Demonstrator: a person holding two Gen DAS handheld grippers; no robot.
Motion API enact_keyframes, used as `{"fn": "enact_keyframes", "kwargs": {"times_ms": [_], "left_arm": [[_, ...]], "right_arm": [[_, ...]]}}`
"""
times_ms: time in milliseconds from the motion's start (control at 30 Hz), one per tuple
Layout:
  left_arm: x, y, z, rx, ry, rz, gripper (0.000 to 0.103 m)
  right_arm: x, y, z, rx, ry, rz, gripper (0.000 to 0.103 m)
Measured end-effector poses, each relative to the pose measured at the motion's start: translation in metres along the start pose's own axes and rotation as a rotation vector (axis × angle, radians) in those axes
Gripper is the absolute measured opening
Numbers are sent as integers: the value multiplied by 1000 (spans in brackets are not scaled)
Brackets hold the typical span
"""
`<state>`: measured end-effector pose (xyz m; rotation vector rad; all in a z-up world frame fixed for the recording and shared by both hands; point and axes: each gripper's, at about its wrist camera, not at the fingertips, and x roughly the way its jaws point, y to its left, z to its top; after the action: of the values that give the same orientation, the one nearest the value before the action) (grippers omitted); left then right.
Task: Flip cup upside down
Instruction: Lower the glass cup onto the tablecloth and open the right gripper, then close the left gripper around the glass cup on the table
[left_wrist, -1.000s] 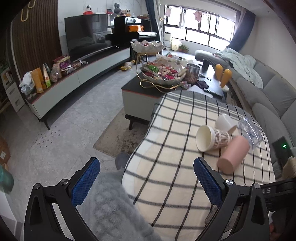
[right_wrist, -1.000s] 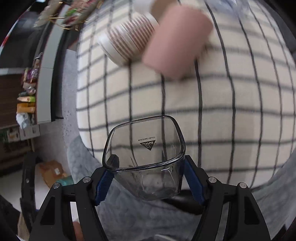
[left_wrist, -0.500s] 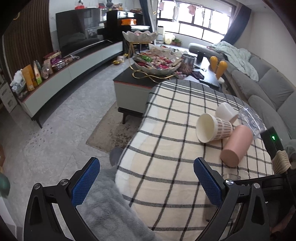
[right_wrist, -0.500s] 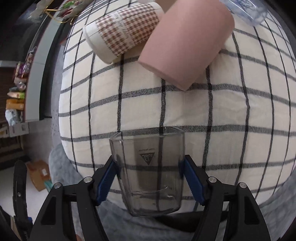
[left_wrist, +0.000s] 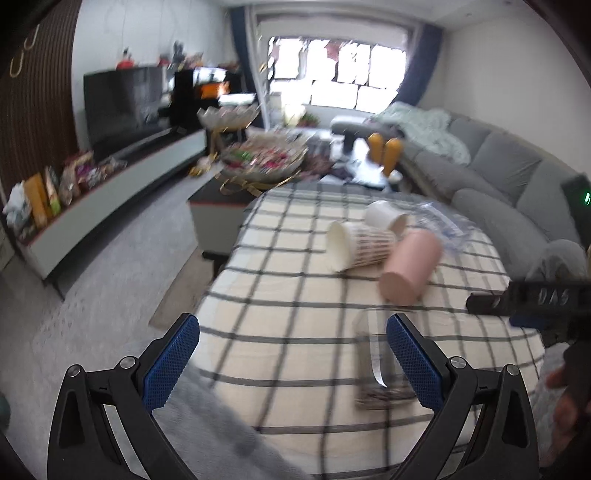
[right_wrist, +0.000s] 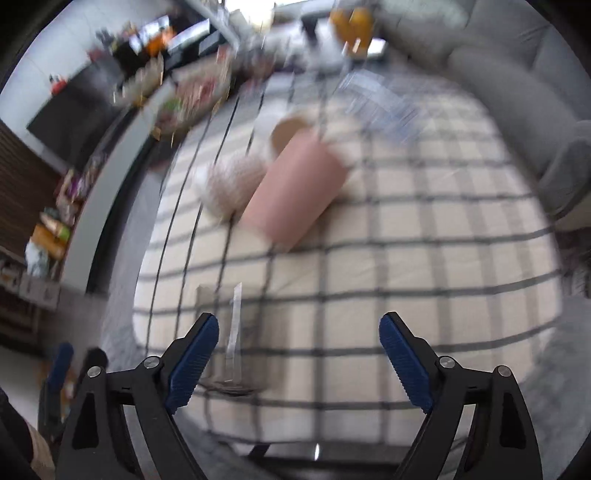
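Note:
A clear square glass cup stands mouth-down on the checked tablecloth near its front edge. It also shows in the right wrist view, just left of centre, blurred. My right gripper is open and empty, drawn back from the cup; its body shows in the left wrist view. My left gripper is open and empty, with its right finger in front of the glass cup.
A pink cup, a patterned paper cup and a white cup lie on their sides mid-table, with a crumpled clear plastic bag behind. A snack-laden coffee table and grey sofa lie beyond.
My right gripper has set the glass cup down upside down on the cloth, opened and pulled back. Both views are blurred from motion; the left gripper has tilted up.

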<state>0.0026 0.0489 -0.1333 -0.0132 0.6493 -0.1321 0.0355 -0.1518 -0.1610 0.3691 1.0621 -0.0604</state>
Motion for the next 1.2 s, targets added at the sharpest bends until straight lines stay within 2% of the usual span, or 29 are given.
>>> {"fn": "enact_keyframes", "kwargs": {"times_ms": [67,133,200,367,533,767,833,933,1000,1200], "left_arm": [[-9,-12,-9,3,-53,-18,103],[-10,-21,-12,-9,-44,-57,103],[-8,-30,-17,5,-46,-51,103],[16,-59,-33,58,3,-5,103],[43,-91,-51,138,76,15,100],[68,-103,-66,152,152,43,92],[70,-102,-67,140,157,48,90],[74,-96,-67,119,177,56,83],[75,-91,-67,101,180,70,69],[73,-89,-65,97,175,64,68]], "right_arm": [[-23,-12,-9,20,-96,-26,92],[-40,-23,-15,44,-167,-36,92],[-49,-30,-19,64,-223,-38,92],[-56,-61,-20,124,-285,-80,92],[-54,-94,-17,210,-285,-113,92],[-52,-107,-16,234,-265,-108,92],[-49,-110,-16,243,-256,-103,92],[-45,-114,-15,259,-244,-95,92],[-44,-115,-14,269,-236,-88,92],[-46,-114,-14,265,-242,-82,92]]}}
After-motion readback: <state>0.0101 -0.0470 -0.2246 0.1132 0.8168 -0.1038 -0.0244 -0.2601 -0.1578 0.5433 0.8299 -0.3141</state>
